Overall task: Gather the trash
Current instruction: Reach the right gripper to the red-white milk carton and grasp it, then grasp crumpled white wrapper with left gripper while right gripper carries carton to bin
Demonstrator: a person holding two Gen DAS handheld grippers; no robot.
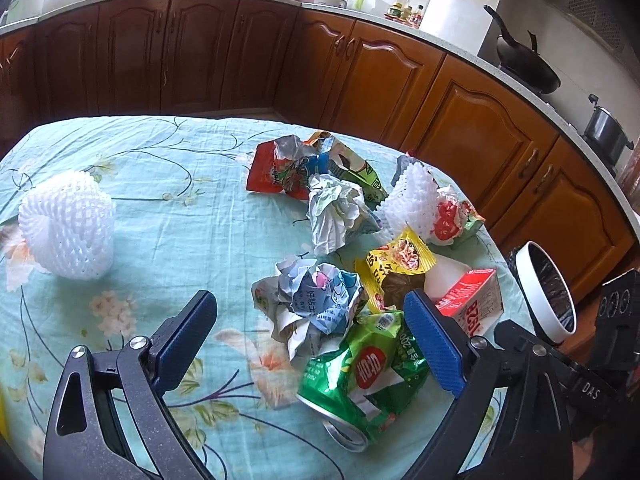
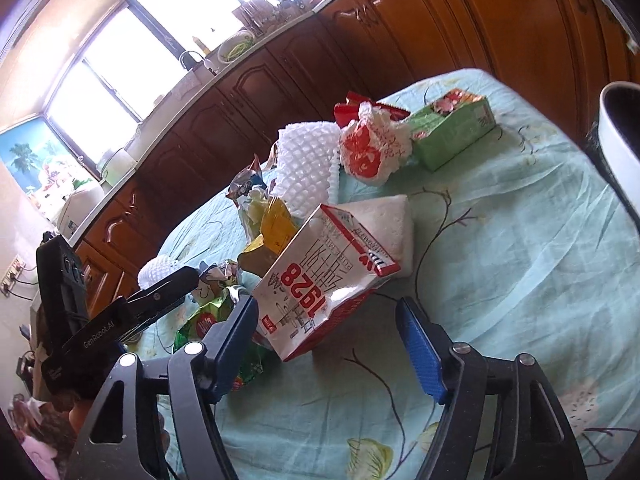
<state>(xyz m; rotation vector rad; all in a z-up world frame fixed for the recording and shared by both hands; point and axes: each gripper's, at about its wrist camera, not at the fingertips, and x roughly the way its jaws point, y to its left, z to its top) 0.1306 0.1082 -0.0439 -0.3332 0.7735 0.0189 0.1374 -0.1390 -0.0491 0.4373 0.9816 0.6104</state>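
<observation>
Trash lies on a table with a floral teal cloth [image 1: 160, 184]. My left gripper [image 1: 312, 332] is open over a crumpled blue-white wrapper [image 1: 316, 304] and a crushed green can [image 1: 360, 376]; its pads touch neither. My right gripper [image 2: 328, 340] is open around the near end of a red-and-white milk carton [image 2: 320, 292], with the right pad clearly apart from it. The same carton [image 1: 472, 300] shows in the left wrist view beside a yellow noodle packet [image 1: 400, 264]. A white bin [image 1: 546, 288] with a black liner stands off the table's right edge.
More litter: a white foam net [image 1: 68, 224] alone at the left, a red snack bag [image 1: 272, 172], crumpled paper [image 1: 336, 212], a second foam net [image 2: 308, 164], a red-printed plastic bag [image 2: 372, 148], a green carton [image 2: 452, 128]. Wooden cabinets [image 1: 384, 76] curve behind.
</observation>
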